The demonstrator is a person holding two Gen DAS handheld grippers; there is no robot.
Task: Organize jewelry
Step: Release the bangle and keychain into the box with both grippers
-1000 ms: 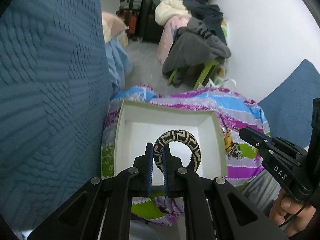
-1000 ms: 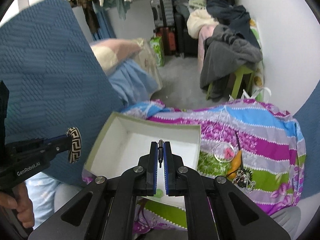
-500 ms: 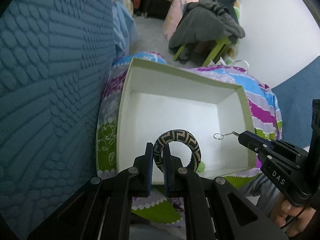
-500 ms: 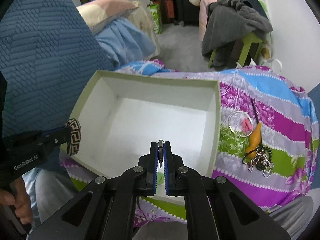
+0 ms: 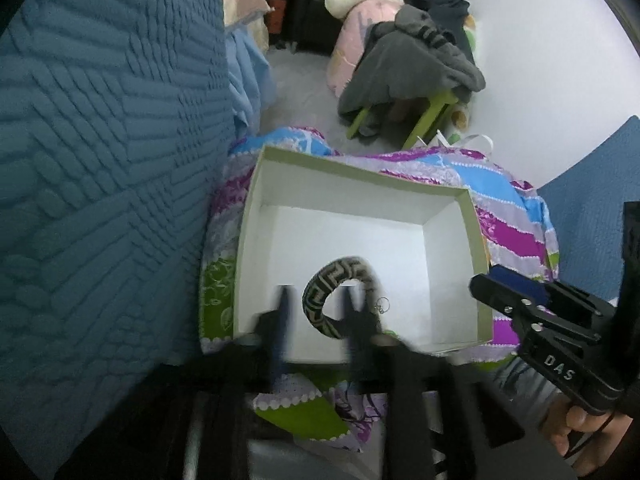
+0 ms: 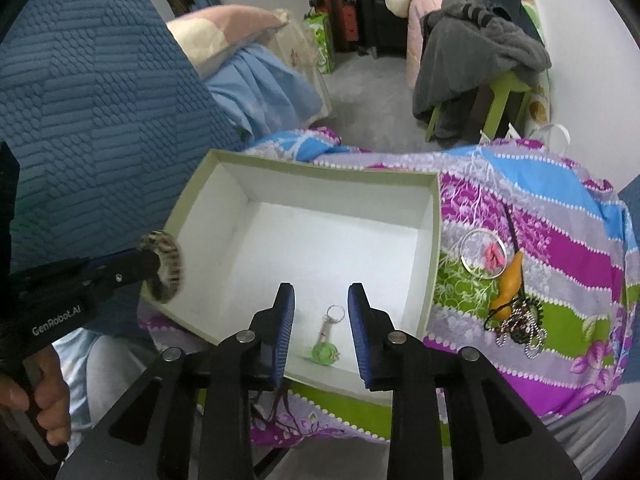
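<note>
One white box [image 6: 434, 240] holds one green keychain [image 6: 326, 346] between the just-parted right gripper [image 6: 321, 300] (nothing gripped); left gripper [image 5: 316, 300], opening, frees one patterned bangle [image 5: 334, 280] inside.

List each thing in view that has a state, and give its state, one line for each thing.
Box: open, no lid on it, on the striped cloth.
Patterned bangle: between the left gripper's parted fingers, blurred; whether it still touches one cannot be told.
Green charm with key ring: lying on the box floor, released.
Left gripper: jaws just been opening.
Right gripper: open, jaws just been opening, nothing between the pads.
Jewelry pile: still outside, on the cloth.
</note>
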